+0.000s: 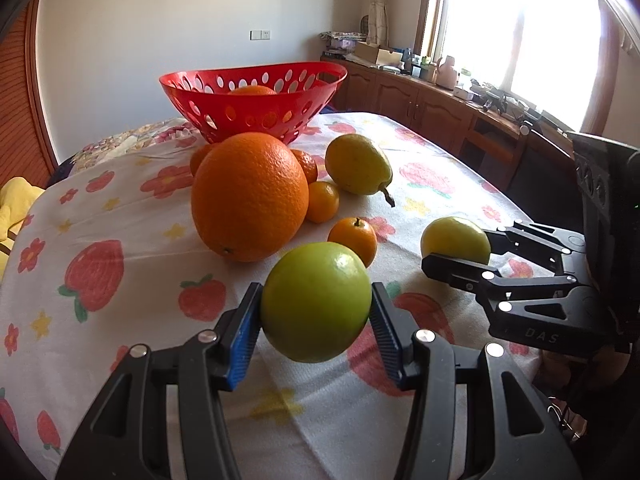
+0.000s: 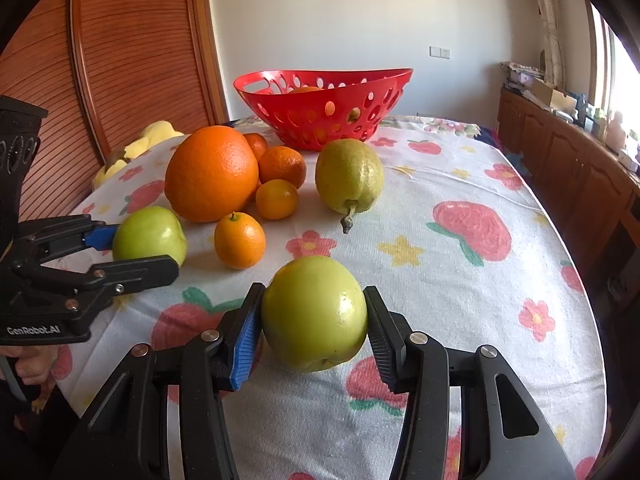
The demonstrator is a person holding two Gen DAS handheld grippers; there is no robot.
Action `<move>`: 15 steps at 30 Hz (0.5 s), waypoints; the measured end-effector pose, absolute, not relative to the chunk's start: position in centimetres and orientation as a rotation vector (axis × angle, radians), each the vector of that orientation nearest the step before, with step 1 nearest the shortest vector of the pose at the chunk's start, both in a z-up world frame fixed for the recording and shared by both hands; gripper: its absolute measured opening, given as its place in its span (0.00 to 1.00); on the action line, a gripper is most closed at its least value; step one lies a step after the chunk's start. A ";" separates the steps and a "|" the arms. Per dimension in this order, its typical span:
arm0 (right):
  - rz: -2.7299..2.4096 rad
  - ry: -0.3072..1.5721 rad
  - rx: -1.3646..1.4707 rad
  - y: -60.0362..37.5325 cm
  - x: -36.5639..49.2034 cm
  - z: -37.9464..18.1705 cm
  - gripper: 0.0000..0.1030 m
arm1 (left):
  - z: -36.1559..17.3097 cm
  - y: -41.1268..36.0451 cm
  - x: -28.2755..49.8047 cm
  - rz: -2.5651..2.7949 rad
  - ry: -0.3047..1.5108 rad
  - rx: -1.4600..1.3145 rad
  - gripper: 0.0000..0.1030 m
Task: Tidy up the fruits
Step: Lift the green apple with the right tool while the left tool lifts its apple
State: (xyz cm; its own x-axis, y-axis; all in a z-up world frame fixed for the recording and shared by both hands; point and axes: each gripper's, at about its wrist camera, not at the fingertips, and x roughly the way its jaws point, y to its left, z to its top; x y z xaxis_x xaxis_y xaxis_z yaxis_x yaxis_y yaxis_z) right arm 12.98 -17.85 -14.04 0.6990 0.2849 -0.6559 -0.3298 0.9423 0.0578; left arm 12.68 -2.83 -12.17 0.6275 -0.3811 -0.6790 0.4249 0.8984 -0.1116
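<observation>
My left gripper [image 1: 316,288] is shut on a green apple [image 1: 316,304], with both pads pressed on its sides just above the flowered tablecloth. My right gripper [image 2: 314,292] is shut on a yellow-green apple [image 2: 314,316] in the same way. Each gripper also shows in the other's view: the right gripper [image 1: 460,248] at the right, the left gripper [image 2: 142,248] at the left. Beyond them lie a large orange [image 1: 250,196], a pear [image 1: 358,164] and several small mandarins [image 1: 354,240]. A red perforated basket [image 1: 200,116] at the back holds an orange [image 1: 252,90].
The tablecloth [image 2: 460,280] has bare room to the right of the fruit. The table drops off at the rounded edges. Wooden cabinets [image 2: 560,160] run along the right, a slatted wooden door [image 2: 120,60] stands left, and a yellow object [image 2: 156,136] lies at the far left edge.
</observation>
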 end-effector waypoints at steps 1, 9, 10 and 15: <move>0.340 0.720 -0.065 -17.9 13.0 -14.0 0.48 | -11.9 -2.7 12.5 -0.462 0.756 0.061 0.50; 0.335 0.717 -0.082 -17.7 12.8 -13.7 0.48 | -9.6 -1.5 12.1 -0.450 0.695 0.057 0.50; 0.334 0.715 -0.085 -17.7 12.8 -13.6 0.48 | -9.3 -1.4 12.1 -0.449 0.689 0.056 0.50; 0.332 0.702 -0.083 -18.1 12.9 -12.7 0.48 | -8.2 -0.9 12.1 -0.445 0.663 0.058 0.50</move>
State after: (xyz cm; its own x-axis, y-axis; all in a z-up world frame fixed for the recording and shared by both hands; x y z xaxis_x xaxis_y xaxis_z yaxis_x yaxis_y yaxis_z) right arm 12.86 -18.06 -12.66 0.7137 0.2715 -0.6457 -0.3267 0.9445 0.0360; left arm 12.05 -0.87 -8.24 0.6979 -0.3807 -0.6066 0.4173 0.9046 -0.0876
